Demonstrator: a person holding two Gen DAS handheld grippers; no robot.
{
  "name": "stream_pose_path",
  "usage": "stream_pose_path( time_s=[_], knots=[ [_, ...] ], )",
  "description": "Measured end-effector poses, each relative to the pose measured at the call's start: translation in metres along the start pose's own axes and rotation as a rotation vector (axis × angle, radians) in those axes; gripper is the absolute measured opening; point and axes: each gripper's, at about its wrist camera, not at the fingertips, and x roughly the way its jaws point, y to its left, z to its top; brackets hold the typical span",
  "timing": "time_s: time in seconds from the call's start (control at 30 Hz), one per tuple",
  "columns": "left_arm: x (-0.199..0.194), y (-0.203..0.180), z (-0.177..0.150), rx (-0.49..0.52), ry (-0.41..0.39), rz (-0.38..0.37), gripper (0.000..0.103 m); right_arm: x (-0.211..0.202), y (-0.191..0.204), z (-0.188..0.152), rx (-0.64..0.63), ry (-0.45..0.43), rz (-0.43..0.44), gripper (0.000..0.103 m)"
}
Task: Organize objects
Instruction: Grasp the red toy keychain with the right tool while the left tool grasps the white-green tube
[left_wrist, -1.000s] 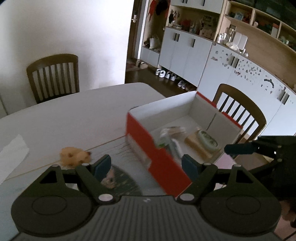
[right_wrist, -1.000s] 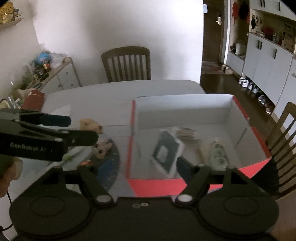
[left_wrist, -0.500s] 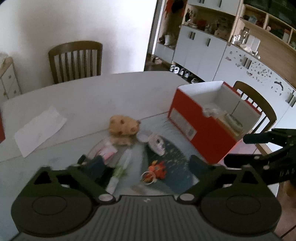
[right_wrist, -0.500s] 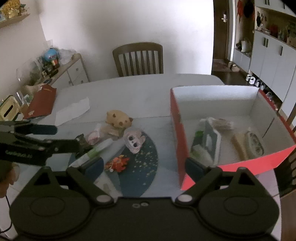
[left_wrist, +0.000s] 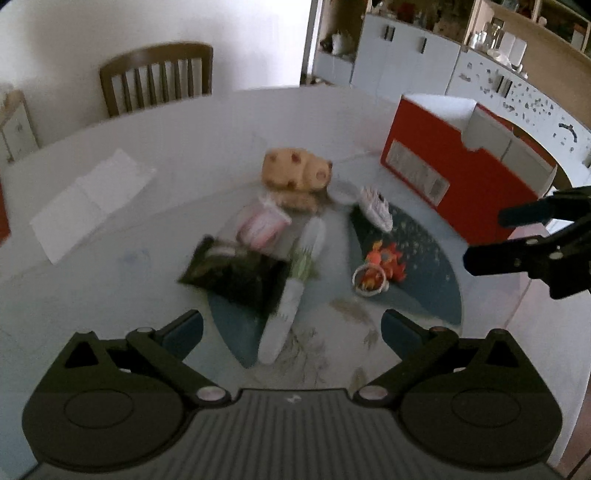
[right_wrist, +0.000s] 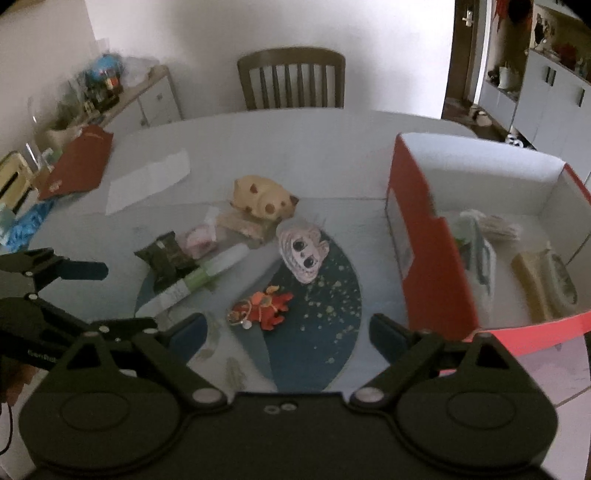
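The left gripper (left_wrist: 291, 326) is held with its jaws spread wide and nothing between them, above the near end of a white and green tube (left_wrist: 291, 295). The right gripper (right_wrist: 288, 332) is likewise spread and empty, over a small red-orange toy (right_wrist: 264, 304) on the dark blue round mat (right_wrist: 325, 317).

The loose items are packed closely, and that is judged the main hazard. The tube lies touching a dark foil packet (left_wrist: 236, 273), so a closing on either could catch both or drag the neighbour off the mat. The pink-white cup-like packet (left_wrist: 262, 225) lies against the packet's far edge and just in front of the tan plush toy (left_wrist: 295, 171), which could be nudged. A slim tube may also roll from the pads if pinched near its end. The big-eyed doll head (right_wrist: 303, 251) lies just beyond the red-orange toy and could be knocked by a wide approach.

The red cardboard box (right_wrist: 428, 258), open-topped and already holding several items, stands to the right of the pile; its tall near wall would have to be cleared on any carry. The two grippers are near each other and could collide over the mat.

Further off, a white sheet of paper (left_wrist: 88, 206), a red folder (right_wrist: 77, 162) and a wooden chair (right_wrist: 291, 79) are seen, well apart from the work.
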Motion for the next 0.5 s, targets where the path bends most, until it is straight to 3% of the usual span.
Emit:
stream_pose_path(
  time_s=[0.5],
  knots=[
    [0.033,0.016,-0.015,-0.023,-0.007,0.038,0.103,0.059,0.015,0.003,-0.039,0.096,-0.014,0.091]
  ],
)
